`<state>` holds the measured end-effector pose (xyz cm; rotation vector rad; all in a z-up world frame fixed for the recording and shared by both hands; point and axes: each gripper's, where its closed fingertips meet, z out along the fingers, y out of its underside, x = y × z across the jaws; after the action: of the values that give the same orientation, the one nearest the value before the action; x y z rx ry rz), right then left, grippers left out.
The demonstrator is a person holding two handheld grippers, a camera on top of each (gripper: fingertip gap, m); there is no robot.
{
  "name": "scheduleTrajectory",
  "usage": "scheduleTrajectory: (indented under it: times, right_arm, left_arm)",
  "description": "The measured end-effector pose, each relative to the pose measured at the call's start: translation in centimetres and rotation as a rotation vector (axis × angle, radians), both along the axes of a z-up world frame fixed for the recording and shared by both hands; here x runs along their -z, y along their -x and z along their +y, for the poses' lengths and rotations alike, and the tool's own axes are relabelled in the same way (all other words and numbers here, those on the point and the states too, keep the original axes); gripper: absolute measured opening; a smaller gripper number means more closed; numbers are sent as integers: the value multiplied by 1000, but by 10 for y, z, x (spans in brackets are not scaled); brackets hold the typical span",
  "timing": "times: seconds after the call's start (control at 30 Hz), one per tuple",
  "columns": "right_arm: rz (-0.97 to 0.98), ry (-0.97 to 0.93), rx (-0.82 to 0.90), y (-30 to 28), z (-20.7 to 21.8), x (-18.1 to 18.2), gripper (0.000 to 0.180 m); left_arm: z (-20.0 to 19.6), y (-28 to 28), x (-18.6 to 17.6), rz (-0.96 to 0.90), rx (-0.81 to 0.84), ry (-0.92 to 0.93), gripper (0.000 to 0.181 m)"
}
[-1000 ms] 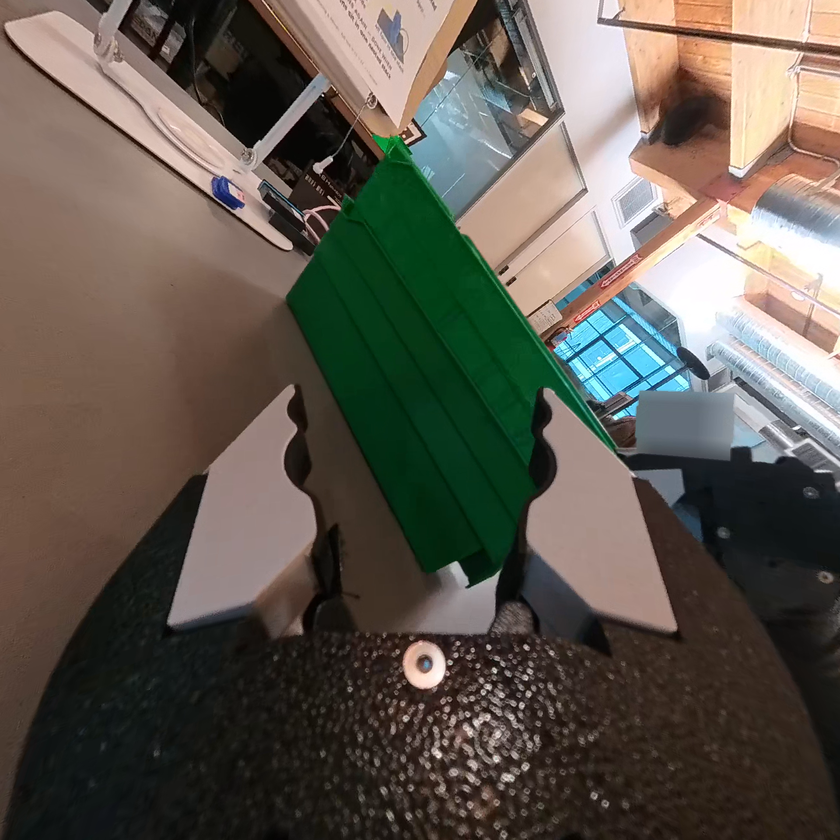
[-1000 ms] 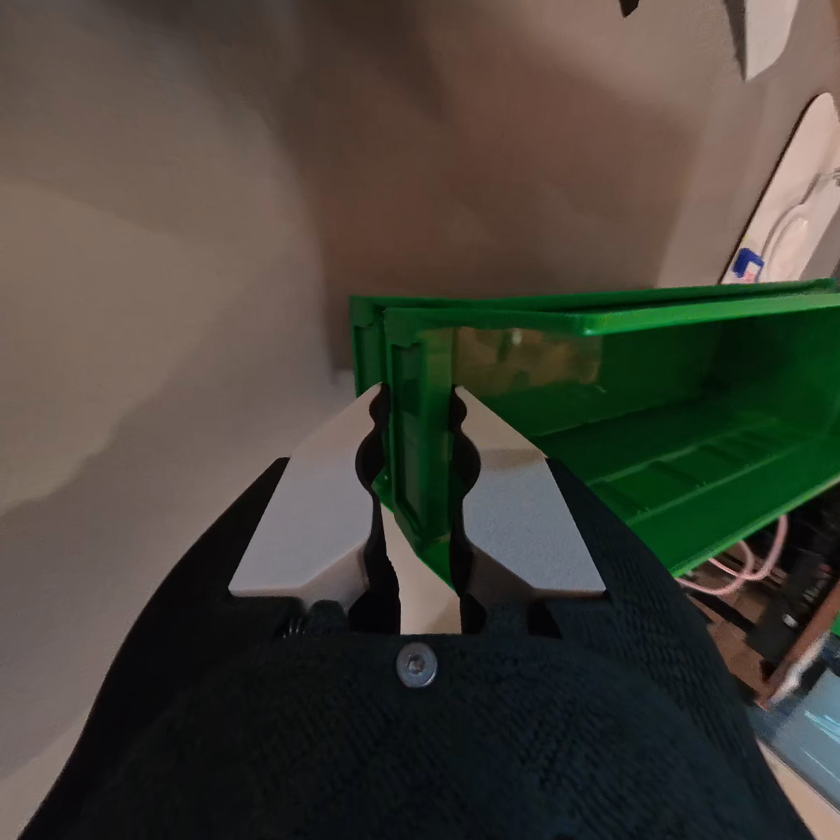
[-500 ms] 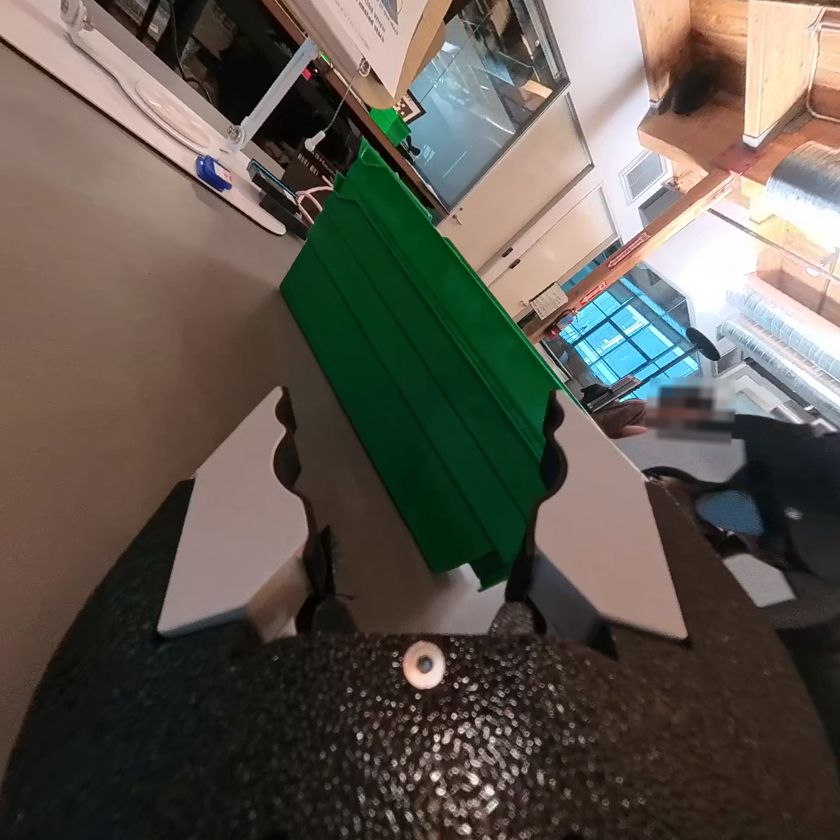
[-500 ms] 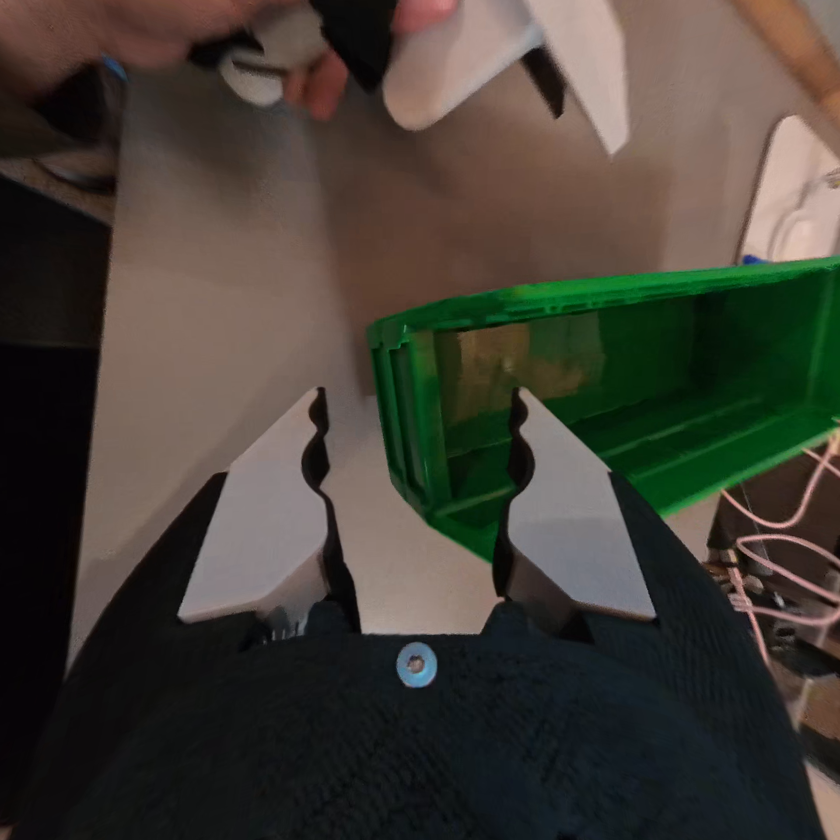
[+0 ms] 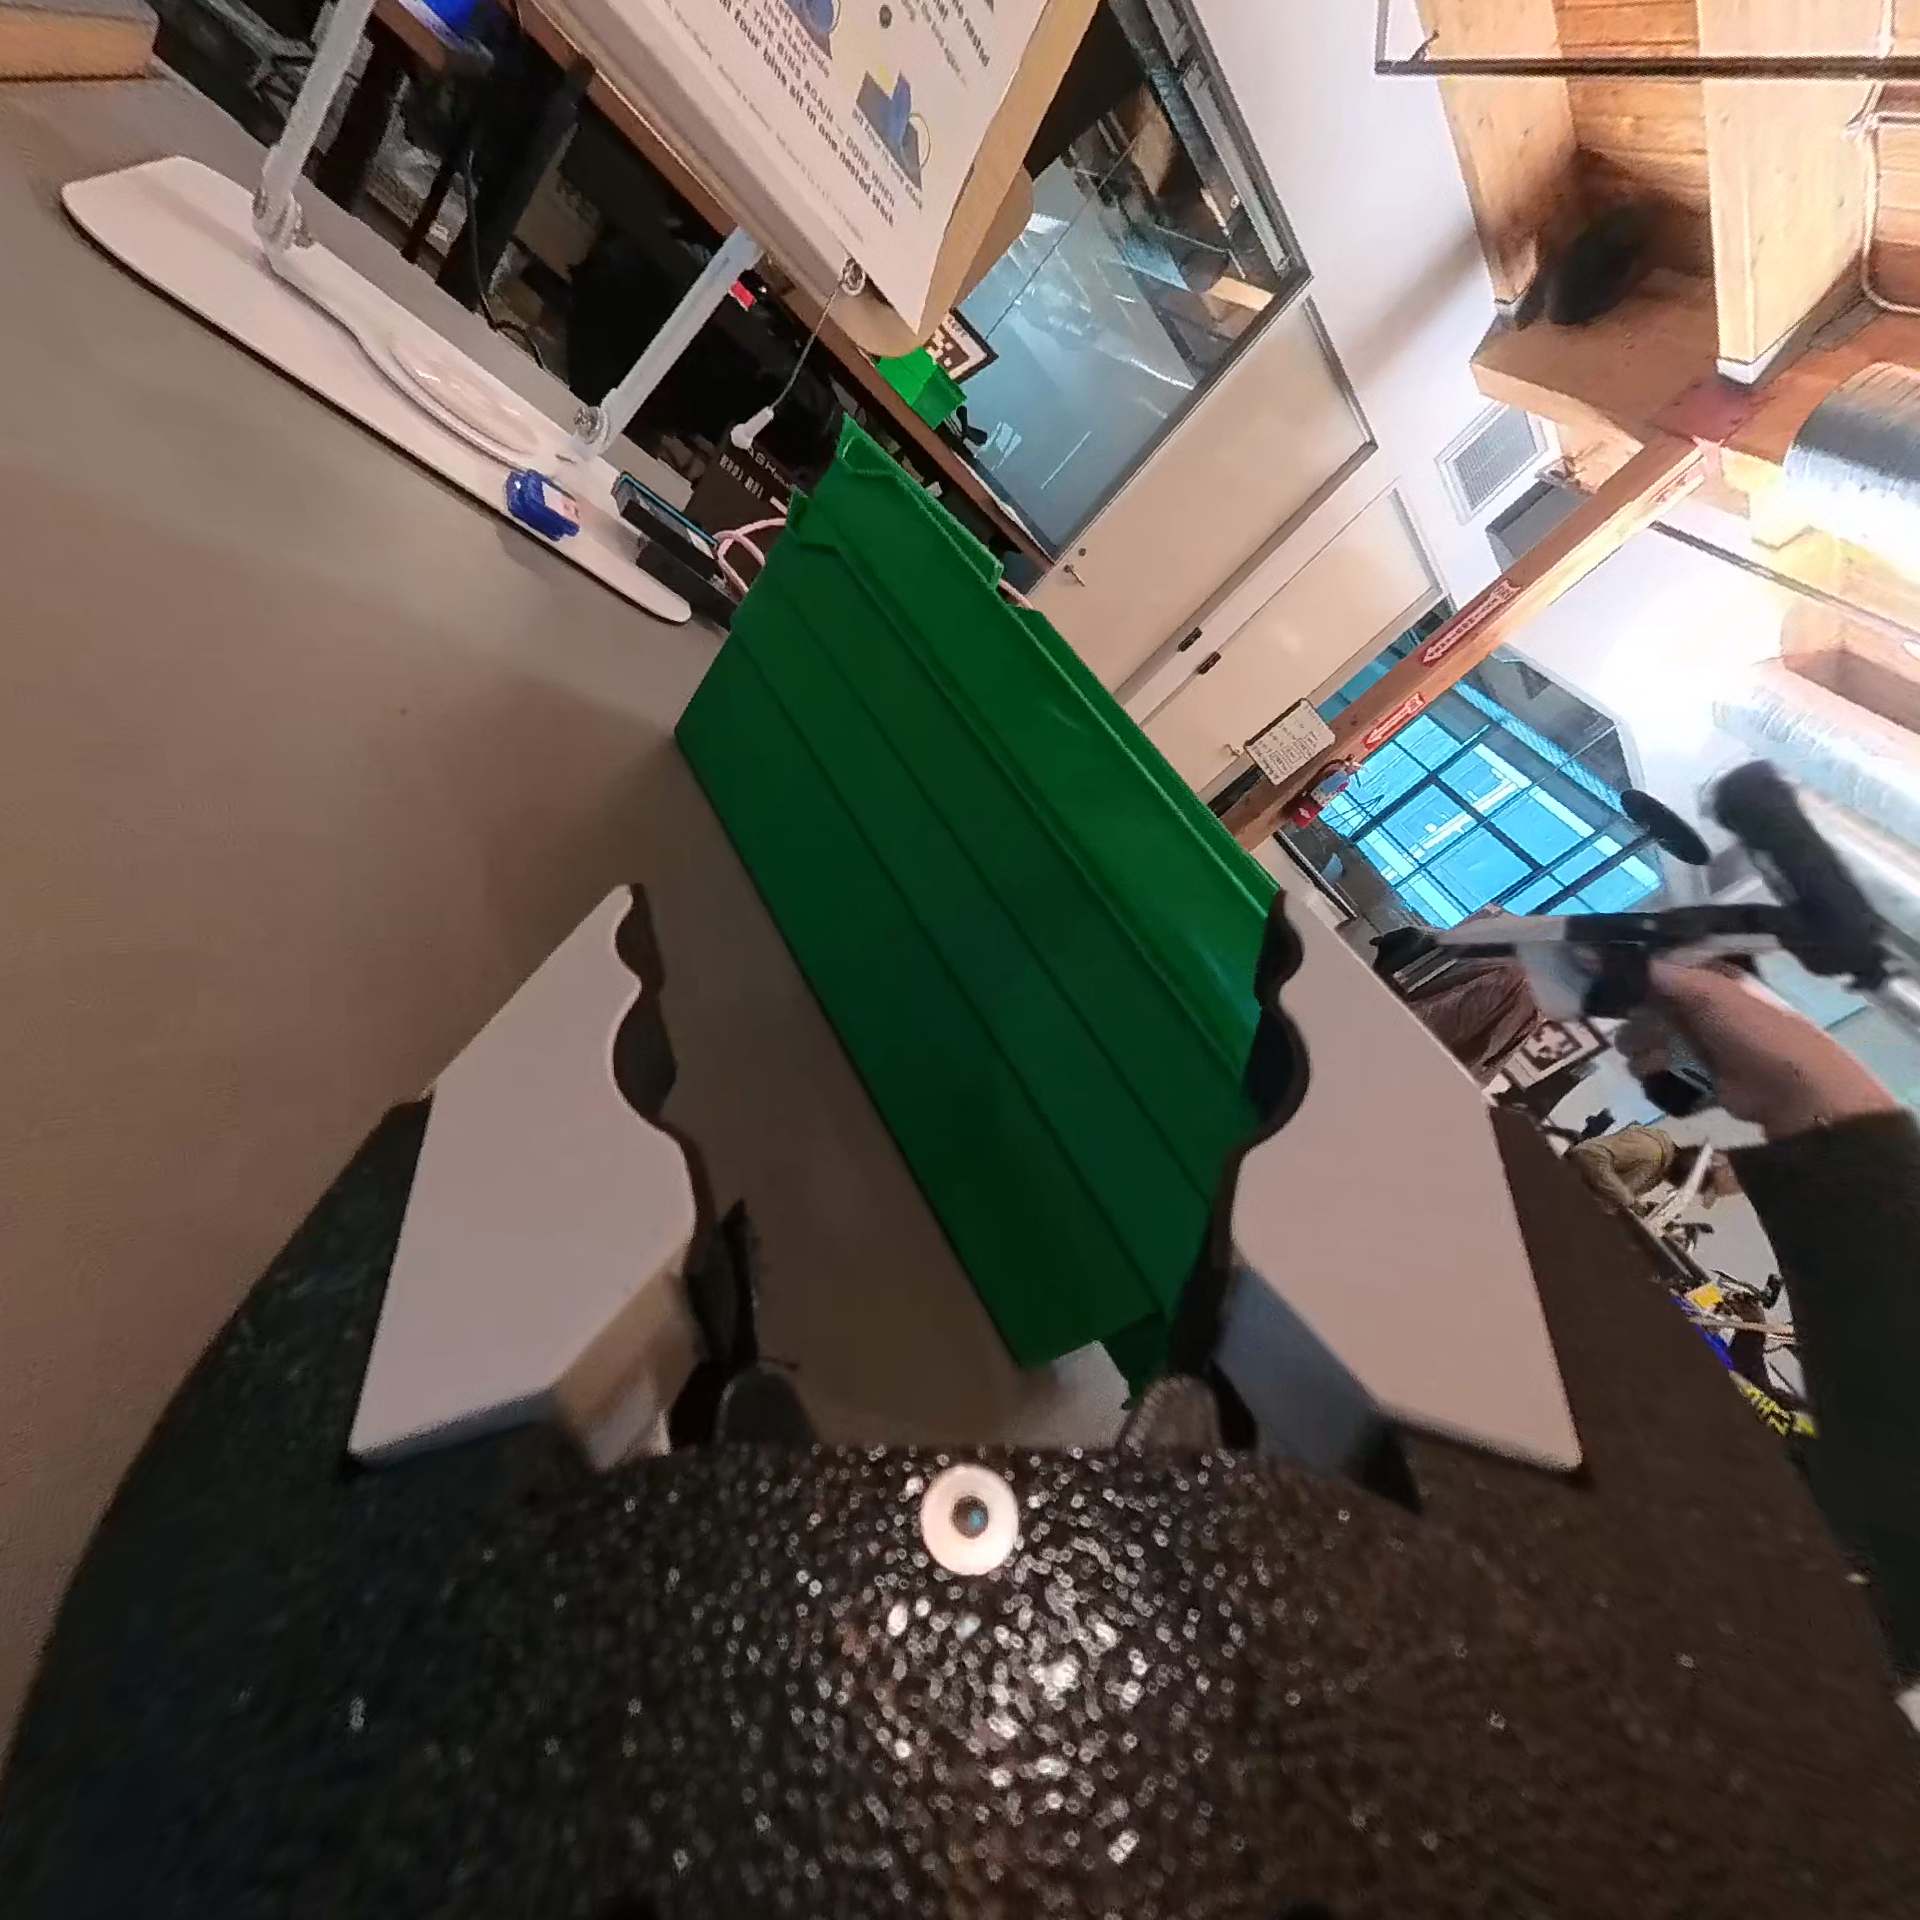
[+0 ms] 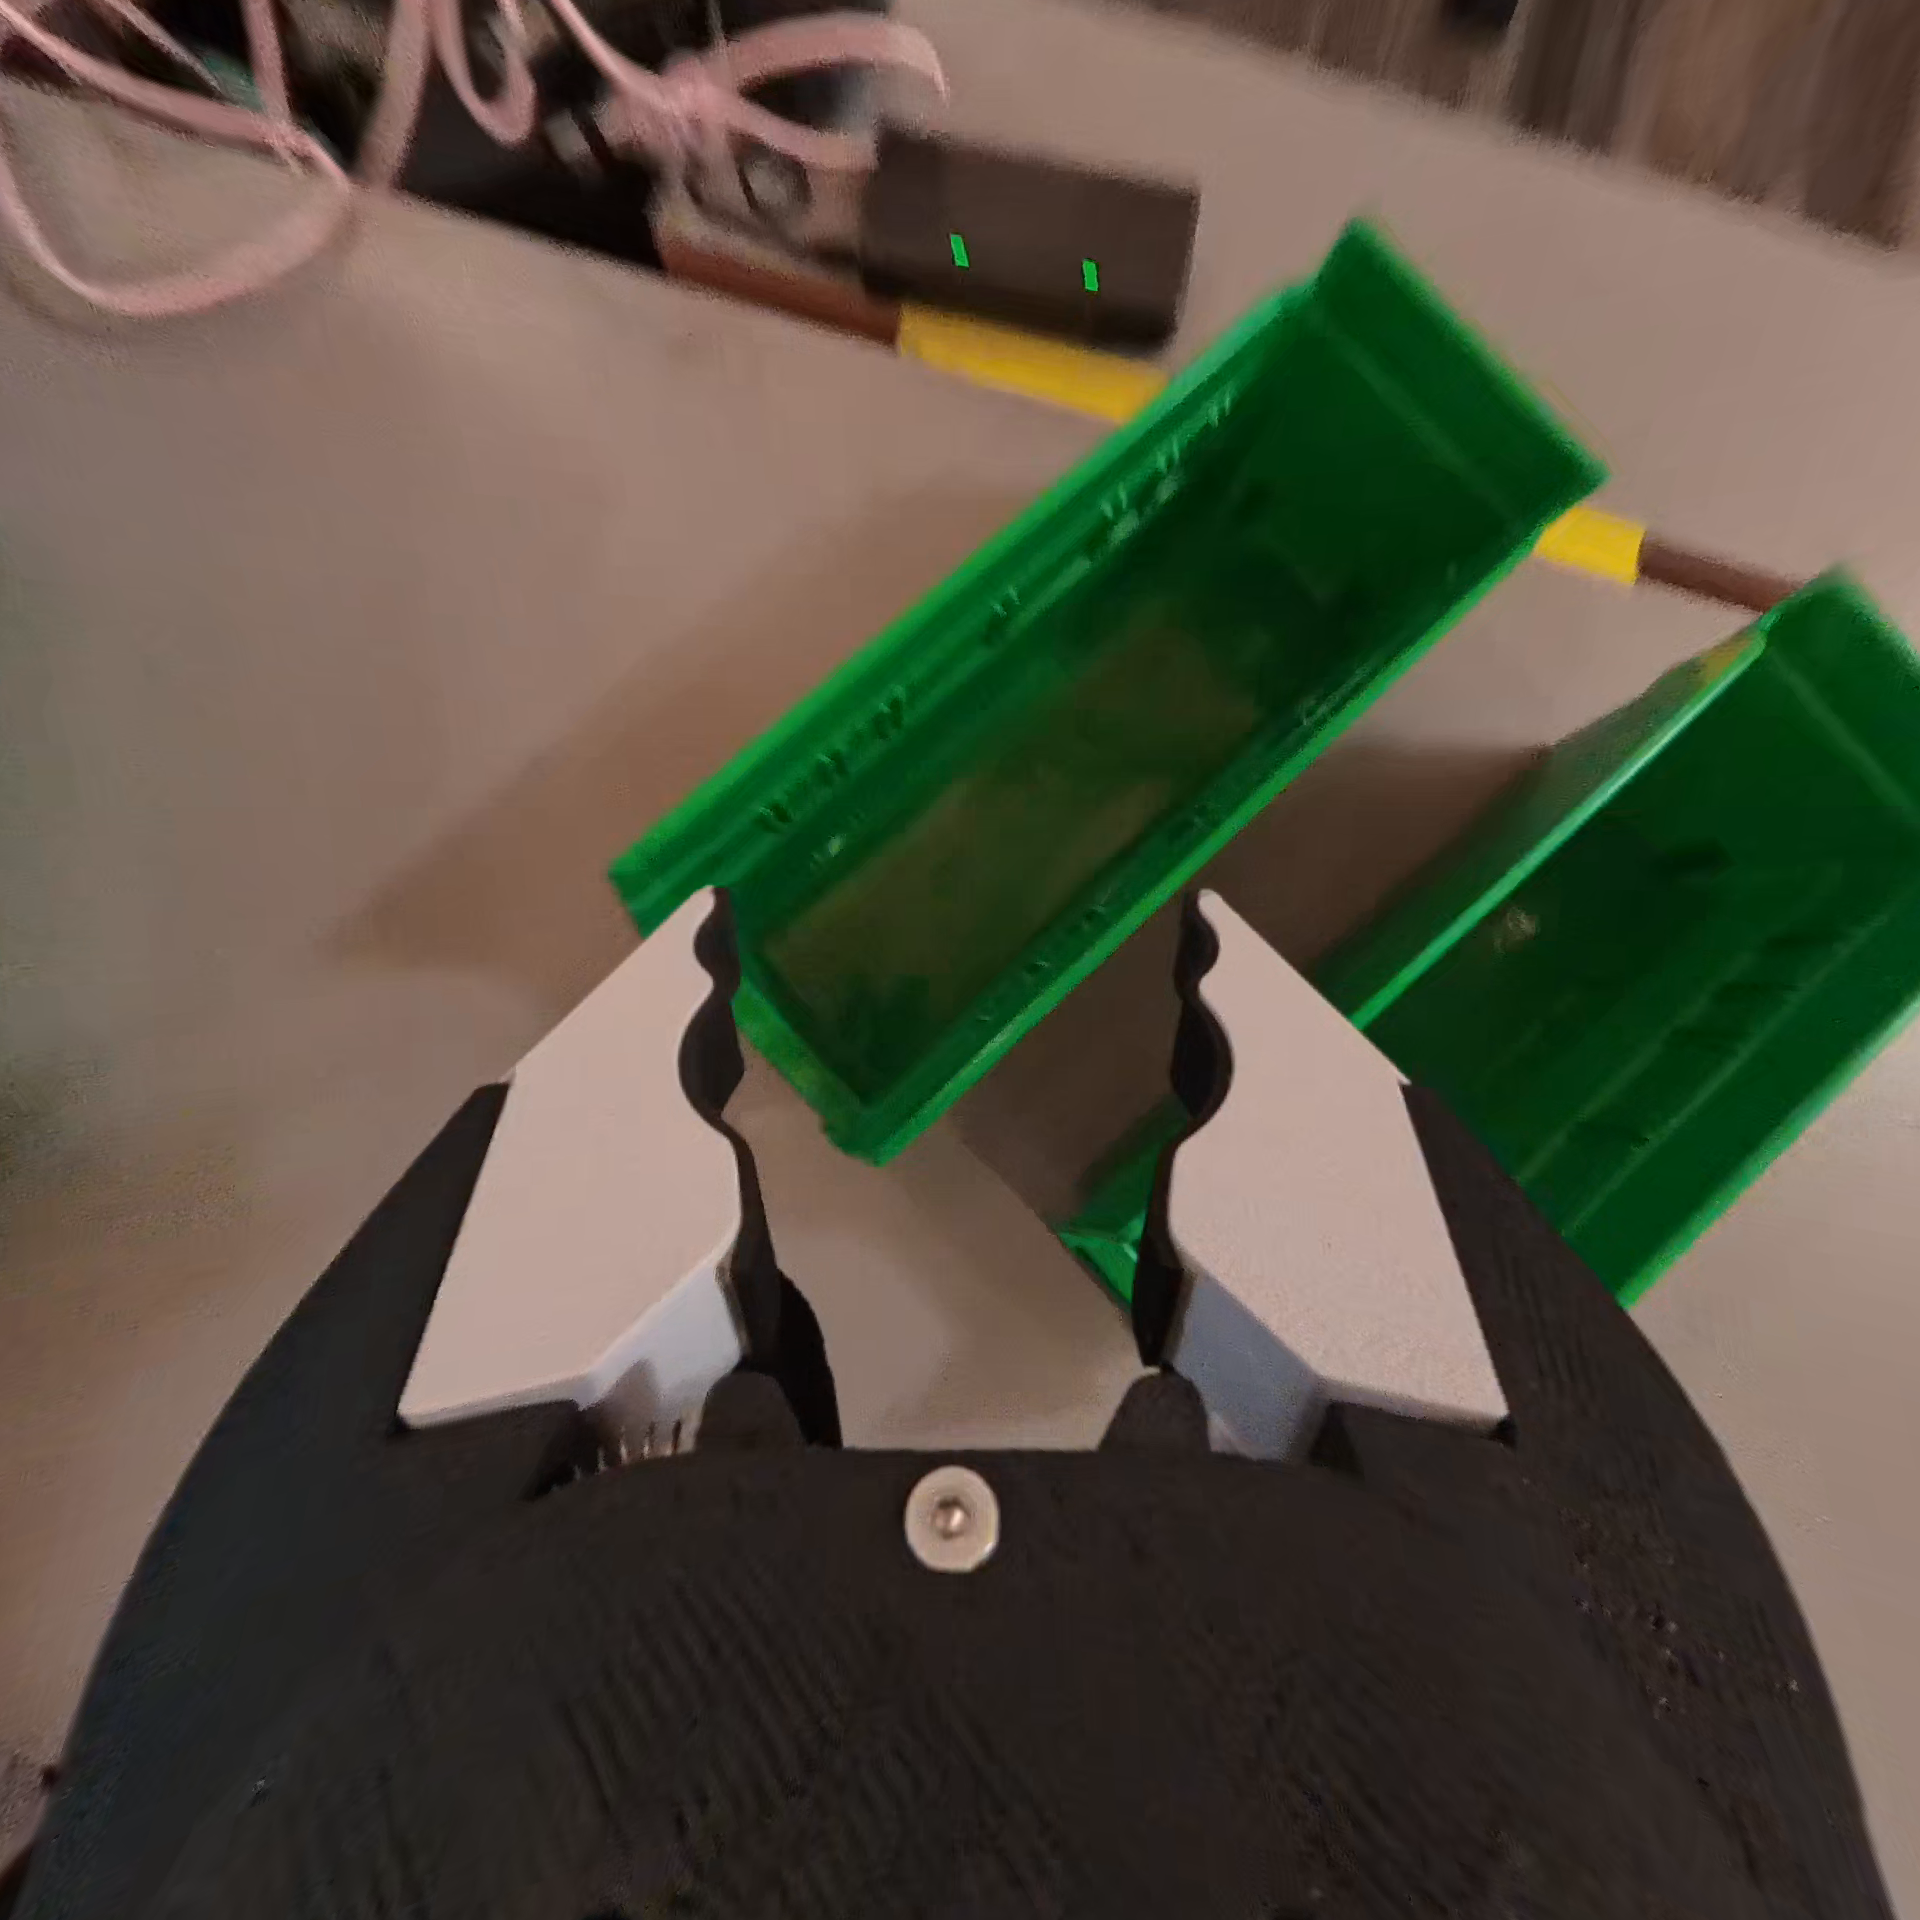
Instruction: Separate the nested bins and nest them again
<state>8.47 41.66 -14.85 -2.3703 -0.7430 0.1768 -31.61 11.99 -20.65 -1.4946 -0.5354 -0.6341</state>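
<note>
Inspecting the right wrist view first, two green bins lie on the grey table (image 6: 312, 644): one single bin (image 6: 1101, 707) sits tilted on its side, open mouth toward the camera, and a second green bin (image 6: 1683, 935) lies just to its right, close by but apart from it. The right gripper (image 6: 956, 914) stands with its jaws spread wide and nothing between them; the near end wall of the single bin shows just beyond its fingertips, and blur prevents confirming contact. In the left wrist view the left gripper (image 5: 951, 914) is likewise spread wide, holding nothing, with a green stack (image 5: 987, 935) of ribbed bin walls running away from it toward the far edge of the table; the stack's near corner lies between the fingers against the right-hand one, unclamped. How many bins remain nested in that stack cannot be told. A white lamp base (image 5: 343, 312) rests at the far left, and pink cables (image 6: 416, 94) hang beyond the far table edge. Judgement: separation is partly done, and the step in hand appears to be taking a fresh hold on a bin wall. To do it well, each gripper should seat one thin wall deep between its pads, square to the wall, before closing; one tool should steady the outer bin while the other draws the inner bin straight along its length, since a skewed pull would likely jam the ribs.
</note>
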Motion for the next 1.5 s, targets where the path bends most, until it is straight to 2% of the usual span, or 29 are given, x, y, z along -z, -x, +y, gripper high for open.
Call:
scheduleTrajectory:
  times: [0.03, 0.07, 0.1, 0.27, 0.33, 0.43, 0.53, 0.6, 0.73, 0.8, 0.87, 0.9, 0.97, 1.03, 1.2, 1.23, 1.33, 1.5]
  right_arm:
    - [-56, 56, 13, -8, 9, 15, 80]
    - [-122, 98, 25, -17, 17, 29, 62]
    - [-171, 132, 40, -23, 23, 42, 53]
    - [-223, 330, 167, -35, 36, 95, 52]
    - [-199, 397, 237, -40, 36, 106, 36]
    - [-201, 382, 213, -39, 42, 98, 3]
    - [-184, 371, 69, -20, 32, 78, 2]
    - [-169, 415, 17, -7, 17, 66, 3]
    - [-104, 387, -58, 25, -2, 24, 1]
    - [32, 383, -118, 57, -17, -5, 2]
    - [131, 368, -194, 89, -35, -31, 1]
    - [148, 362, -229, 102, -46, -41, 1]
    - [129, 338, -315, 126, -70, -53, 1]
    - [102, 340, -404, 148, -97, -58, 1]
    - [117, 349, -498, 197, -134, -60, 1]
    - [115, 340, -494, 205, -135, -59, 1]
    - [100, 337, -474, 225, -140, -47, 0]
    - [112, 419, -452, 249, -154, -24, 1]
  left_arm:
    - [1, -1, 1, 2, 1, 6, 112]
    - [2, -1, 2, 5, 2, 11, 112]
    - [2, -1, 3, 9, 2, 16, 112]
    - [2, 6, 10, 37, -40, 60, 116]
    - [-4, 22, 15, 57, -141, 98, 124]
    - [-12, 33, 4, 47, -201, 35, 121]
    - [-8, 24, 0, -5, -122, -6, 113]
    - [-4, 27, 13, -20, -154, 64, 127]
    - [5, 16, 21, 3, -124, 127, 128]
    - [12, 3, 30, 34, -74, 199, 126]
    - [15, -5, 53, 115, -54, 356, 122]
    - [16, -8, 64, 176, -39, 435, 120]
    - [18, -19, 69, 221, -7, 479, 110]
    - [21, -29, 68, 203, 41, 466, 103]
    - [32, -62, 55, 190, 175, 382, 107]
    - [34, -68, 53, 201, 196, 374, 115]
    - [34, -59, 49, 232, 149, 361, 120]
    - [21, -28, 36, 187, 48, 284, 117]
